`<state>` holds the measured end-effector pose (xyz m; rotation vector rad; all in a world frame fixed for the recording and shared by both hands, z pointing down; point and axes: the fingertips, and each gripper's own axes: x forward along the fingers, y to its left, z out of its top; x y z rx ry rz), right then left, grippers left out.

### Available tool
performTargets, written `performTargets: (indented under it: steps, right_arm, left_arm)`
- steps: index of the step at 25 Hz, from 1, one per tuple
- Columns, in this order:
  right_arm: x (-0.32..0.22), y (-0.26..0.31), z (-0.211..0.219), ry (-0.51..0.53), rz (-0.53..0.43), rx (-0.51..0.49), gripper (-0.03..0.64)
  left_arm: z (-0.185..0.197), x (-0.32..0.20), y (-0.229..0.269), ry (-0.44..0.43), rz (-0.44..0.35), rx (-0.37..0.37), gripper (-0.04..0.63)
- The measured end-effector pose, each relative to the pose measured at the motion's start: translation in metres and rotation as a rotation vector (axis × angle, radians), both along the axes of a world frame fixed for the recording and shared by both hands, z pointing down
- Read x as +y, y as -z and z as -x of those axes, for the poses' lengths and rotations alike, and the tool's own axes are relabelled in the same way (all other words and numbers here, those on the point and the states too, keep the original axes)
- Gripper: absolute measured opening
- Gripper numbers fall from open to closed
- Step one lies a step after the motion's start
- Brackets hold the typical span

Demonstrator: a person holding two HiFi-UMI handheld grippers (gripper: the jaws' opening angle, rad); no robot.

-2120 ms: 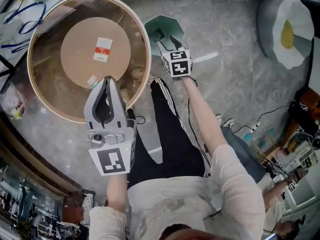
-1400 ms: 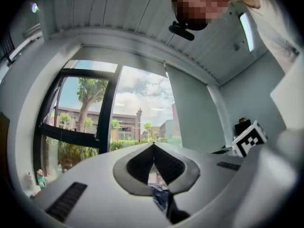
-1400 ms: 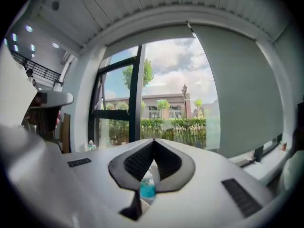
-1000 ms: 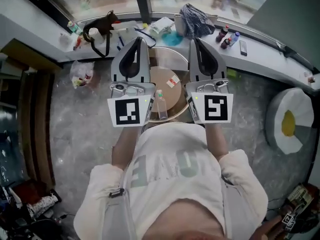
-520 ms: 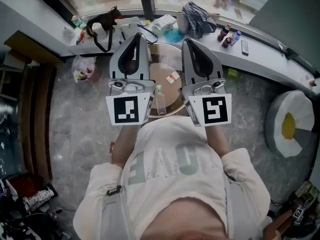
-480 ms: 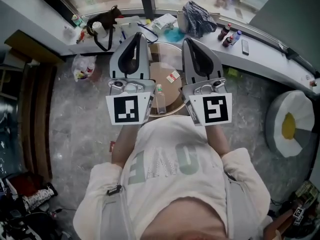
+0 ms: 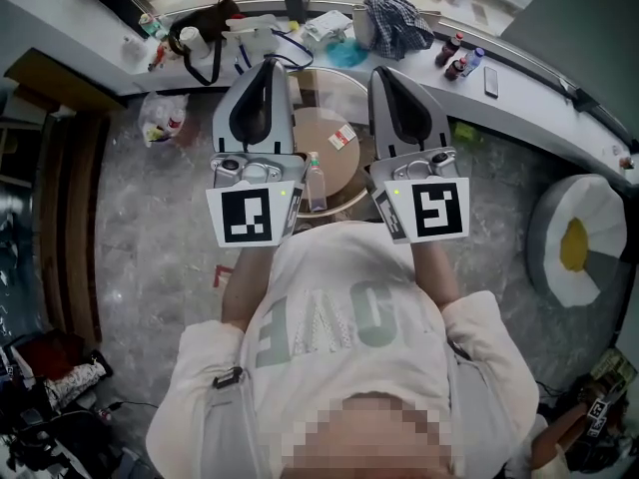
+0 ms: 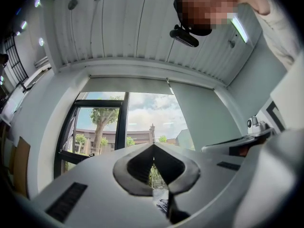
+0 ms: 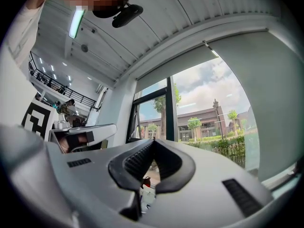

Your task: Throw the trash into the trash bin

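Both grippers are held up close under the head camera, side by side, pointing away from me and slightly upward. My left gripper (image 7: 272, 66) is shut with nothing between its fingers; in the left gripper view (image 8: 153, 145) its tips meet against the window. My right gripper (image 7: 383, 72) is shut and empty as well, tips touching in the right gripper view (image 9: 153, 140). Between them, far below, a clear plastic bottle (image 7: 316, 181) lies on the round wooden table (image 7: 321, 133) near a red-and-white label card (image 7: 342, 136). No trash bin shows in any view.
A curved window ledge (image 7: 539, 78) runs across the back with a dark bag (image 7: 200, 30), a checked cloth (image 7: 394, 18), small bottles (image 7: 457, 53) and a phone (image 7: 490, 81). A plastic bag (image 7: 160, 123) lies on the floor at left. An egg-shaped cushion (image 7: 574, 242) sits at right.
Two seconds ago the right gripper reached over a green bin and the left over the table. Now both are raised side by side. Over the last second they only shifted slightly.
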<state>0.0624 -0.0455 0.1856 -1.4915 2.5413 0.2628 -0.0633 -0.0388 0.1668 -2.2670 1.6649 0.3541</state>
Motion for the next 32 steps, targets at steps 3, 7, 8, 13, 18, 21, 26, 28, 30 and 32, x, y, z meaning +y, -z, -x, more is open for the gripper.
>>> performTargets:
  steps: [3,7,8,13,18,21,26,28,30,32]
  right_arm:
    - [-0.003,-0.011,0.000,0.017,0.039,-0.003,0.014]
    - [-0.006,-0.031,0.012,0.086,0.100,-0.020,0.014]
    - [-0.007,-0.038,0.016,0.106,0.124,-0.029,0.014]
    - [-0.028,-0.113,0.047,0.193,0.350,-0.051,0.038]
    - [-0.028,-0.244,0.091,0.207,0.632,0.050,0.265]
    - [-0.019,-0.340,0.108,0.163,0.790,0.146,0.268]
    - [0.006,-0.518,0.103,0.060,1.139,0.228,0.269]
    - [0.029,-0.569,0.101,0.027,1.245,0.283,0.284]
    - [0.040,-0.606,0.100,-0.016,1.308,0.322,0.302]
    - [0.041,-0.634,0.101,-0.063,1.359,0.325,0.310]
  left_arm:
    - [0.002,-0.001,-0.005,0.023,0.015,-0.015,0.011]
    - [0.013,-0.002,-0.018,0.048,0.049,0.008,0.011]
    - [0.017,-0.002,-0.022,0.055,0.055,0.013,0.011]
    - [0.042,-0.006,-0.052,0.090,0.088,0.025,0.011]
    - [0.070,-0.013,-0.122,0.109,0.171,-0.003,0.011]
    - [0.088,-0.017,-0.171,0.107,0.254,-0.010,0.011]
    - [0.108,-0.029,-0.260,0.095,0.397,-0.002,0.011]
    - [0.114,-0.029,-0.290,0.083,0.456,-0.008,0.011]
    - [0.120,-0.032,-0.313,0.076,0.492,-0.015,0.011]
    - [0.126,-0.036,-0.331,0.078,0.502,-0.014,0.011]
